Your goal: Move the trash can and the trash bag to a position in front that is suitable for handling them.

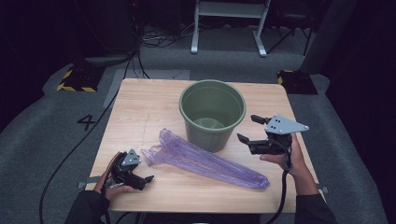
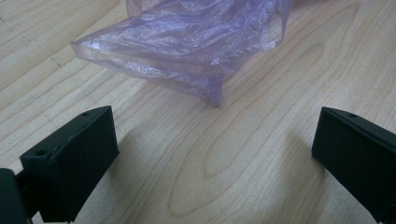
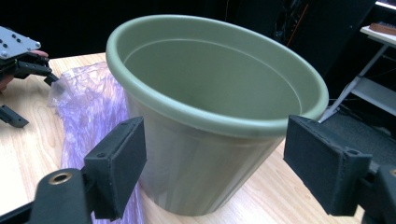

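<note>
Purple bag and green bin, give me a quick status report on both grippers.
Left gripper open, facing purple bag, not touching. Right gripper open, facing green bin, empty. Bag flat on table, against the bin's base. Nothing in the way.

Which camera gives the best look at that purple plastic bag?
The high view: the purple plastic bag lies full length on the table, beside the green bucket. The left gripper view shows just its crinkled open end, near the open left tool. The right gripper view catches a part behind the bucket.
</note>
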### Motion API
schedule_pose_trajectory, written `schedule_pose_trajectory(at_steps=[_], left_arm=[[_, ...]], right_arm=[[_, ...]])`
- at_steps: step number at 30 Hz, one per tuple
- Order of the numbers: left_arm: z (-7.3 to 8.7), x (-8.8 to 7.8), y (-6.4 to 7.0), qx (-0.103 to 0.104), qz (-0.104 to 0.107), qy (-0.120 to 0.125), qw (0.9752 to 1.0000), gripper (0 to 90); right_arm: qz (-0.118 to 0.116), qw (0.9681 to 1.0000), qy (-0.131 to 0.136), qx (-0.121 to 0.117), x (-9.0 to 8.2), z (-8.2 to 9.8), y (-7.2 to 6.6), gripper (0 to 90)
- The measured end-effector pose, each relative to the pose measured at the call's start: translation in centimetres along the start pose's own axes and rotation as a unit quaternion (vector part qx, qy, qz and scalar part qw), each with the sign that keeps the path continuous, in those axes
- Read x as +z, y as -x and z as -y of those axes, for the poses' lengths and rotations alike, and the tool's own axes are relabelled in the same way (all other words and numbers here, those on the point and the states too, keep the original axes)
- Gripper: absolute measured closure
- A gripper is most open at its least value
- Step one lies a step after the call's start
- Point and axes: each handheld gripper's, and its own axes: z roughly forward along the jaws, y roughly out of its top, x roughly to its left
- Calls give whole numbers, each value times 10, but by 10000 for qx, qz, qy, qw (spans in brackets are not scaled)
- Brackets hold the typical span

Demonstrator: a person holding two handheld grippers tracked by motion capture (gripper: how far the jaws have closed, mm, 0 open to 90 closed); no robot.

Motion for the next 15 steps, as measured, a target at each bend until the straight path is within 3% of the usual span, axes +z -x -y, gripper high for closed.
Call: schedule_pose_trajectory(at_steps=[15], left_arm=[[0,0,0,0,0,1,10000,0]], right_arm=[[-178,9994,52,-282,6,-26,-9,201]])
